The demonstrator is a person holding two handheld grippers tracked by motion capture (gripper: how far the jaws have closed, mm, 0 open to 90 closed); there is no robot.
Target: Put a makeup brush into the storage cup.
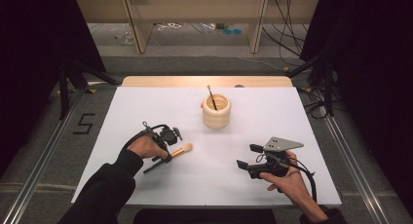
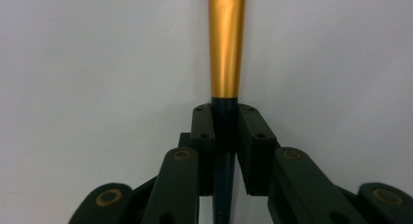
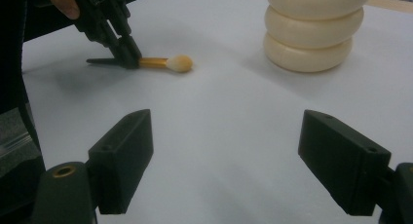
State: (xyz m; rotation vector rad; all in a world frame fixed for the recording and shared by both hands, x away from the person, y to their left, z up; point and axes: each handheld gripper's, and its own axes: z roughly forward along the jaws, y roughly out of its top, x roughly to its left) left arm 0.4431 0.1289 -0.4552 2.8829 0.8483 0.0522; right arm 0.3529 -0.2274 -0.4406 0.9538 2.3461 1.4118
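Observation:
A makeup brush (image 1: 184, 149) with a cream tuft, gold ferrule and dark handle lies on the white table (image 1: 146, 107), left of centre. My left gripper (image 1: 167, 157) is shut on its dark handle just behind the ferrule. In the left gripper view the pads (image 2: 203, 131) press the handle from both sides, and the gold ferrule (image 2: 226, 44) runs on ahead. The right gripper view shows the brush (image 3: 168, 63) and the left gripper (image 3: 125, 53) on it. My right gripper (image 1: 248, 156) rests near the front right, open (image 3: 226, 141) with nothing between its fingers.
A cream ribbed holder (image 1: 216, 112) stands at the table's middle back with a thin dark-handled brush (image 1: 211, 97) leaning in it. The right gripper view has the holder (image 3: 311, 29) at upper right. Beyond the table's far edge are wooden legs and cables.

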